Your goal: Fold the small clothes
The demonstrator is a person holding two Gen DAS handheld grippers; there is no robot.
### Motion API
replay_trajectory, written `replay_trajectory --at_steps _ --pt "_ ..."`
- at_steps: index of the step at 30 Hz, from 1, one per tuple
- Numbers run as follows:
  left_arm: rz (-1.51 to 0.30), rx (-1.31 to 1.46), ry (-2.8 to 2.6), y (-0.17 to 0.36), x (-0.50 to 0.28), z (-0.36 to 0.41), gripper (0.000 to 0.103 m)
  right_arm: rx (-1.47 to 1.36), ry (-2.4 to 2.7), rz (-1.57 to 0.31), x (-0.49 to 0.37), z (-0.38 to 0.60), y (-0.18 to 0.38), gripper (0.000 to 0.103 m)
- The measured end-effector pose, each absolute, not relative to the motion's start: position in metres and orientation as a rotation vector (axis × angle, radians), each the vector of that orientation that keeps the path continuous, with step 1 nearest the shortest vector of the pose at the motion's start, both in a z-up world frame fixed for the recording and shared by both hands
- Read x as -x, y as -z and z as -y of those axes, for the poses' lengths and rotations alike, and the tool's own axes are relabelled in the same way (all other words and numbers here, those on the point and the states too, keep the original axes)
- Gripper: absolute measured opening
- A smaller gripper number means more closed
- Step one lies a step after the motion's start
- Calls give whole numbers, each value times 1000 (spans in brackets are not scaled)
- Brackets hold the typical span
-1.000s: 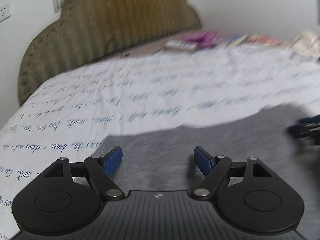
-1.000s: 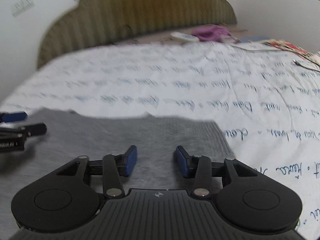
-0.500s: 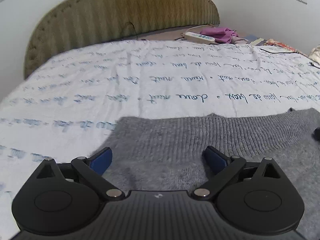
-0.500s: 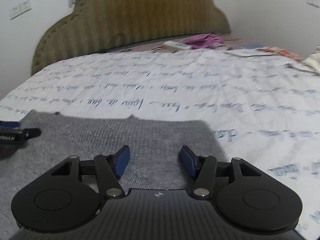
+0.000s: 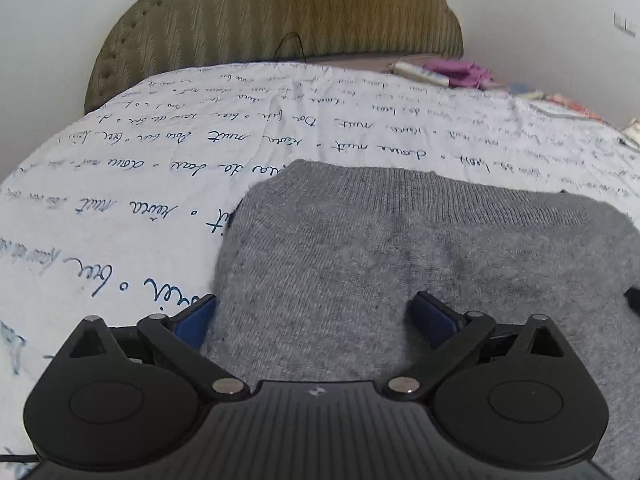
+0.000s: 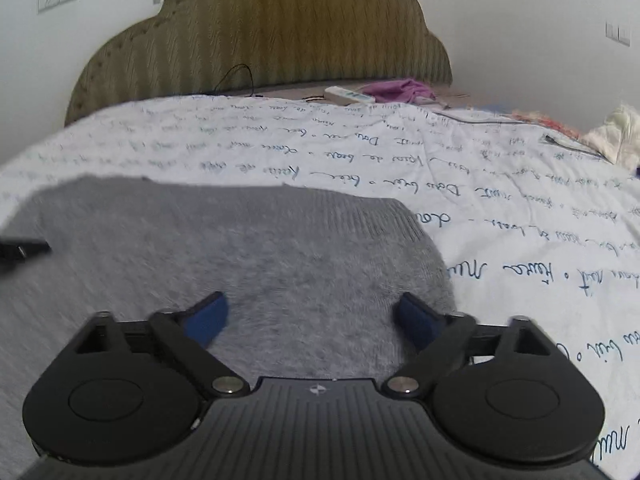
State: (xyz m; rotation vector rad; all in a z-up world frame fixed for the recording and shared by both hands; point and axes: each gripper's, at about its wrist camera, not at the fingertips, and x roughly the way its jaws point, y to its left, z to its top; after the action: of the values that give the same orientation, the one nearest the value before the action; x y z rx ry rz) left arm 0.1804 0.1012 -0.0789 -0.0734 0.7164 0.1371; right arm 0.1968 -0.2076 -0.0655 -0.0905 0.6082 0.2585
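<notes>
- Lying flat on the bed sheet (image 5: 120, 208), a grey knitted sweater (image 5: 400, 248) fills the lower middle and right of the left wrist view, its ribbed hem along the far edge.
- The white sheet carries rows of blue cursive script, seen upside down; the words cannot be read with certainty.
- The left gripper (image 5: 316, 316) points down over the sweater's left edge, jaws opening, pads pressing nothing.
- The right gripper (image 6: 310, 320) hangs over the sweater's right part, jaws opening wide, knit below them but not pinched.
</notes>
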Motion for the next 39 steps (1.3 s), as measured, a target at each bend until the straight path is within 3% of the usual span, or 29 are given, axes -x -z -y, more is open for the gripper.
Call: replay_trajectory --at_steps 13,18,23,29,32,36,37,38,39 --pt "-649 131 -222 62 -149 -112 103 16 -255 -621 -201 216 68 100" --pt "-563 508 -230 42 -62 -160 103 7 -255 -618 -200 218 68 100" --pt "-590 924 -166 64 1 -191 103 -10 -257 -611 -199 219 67 100" --pt "-608 996 -140 66 -14 -187 101 -33 -263 -605 -198 222 67 101" --pt "-666 916 -163 68 -34 -177 69 -53 -265 -599 -196 224 67 101" --pt "-661 802 -205 68 -46 -163 64 -76 -272 -597 -197 228 67 101" --pt "-663 775 -209 68 -48 -159 59 -77 -273 -598 -197 228 67 101" --pt "-678 748 -212 68 -51 -156 37 -76 -273 -598 -197 228 67 101" --pt "-704 725 -220 69 -53 -153 23 -74 -272 -599 -197 227 67 101"
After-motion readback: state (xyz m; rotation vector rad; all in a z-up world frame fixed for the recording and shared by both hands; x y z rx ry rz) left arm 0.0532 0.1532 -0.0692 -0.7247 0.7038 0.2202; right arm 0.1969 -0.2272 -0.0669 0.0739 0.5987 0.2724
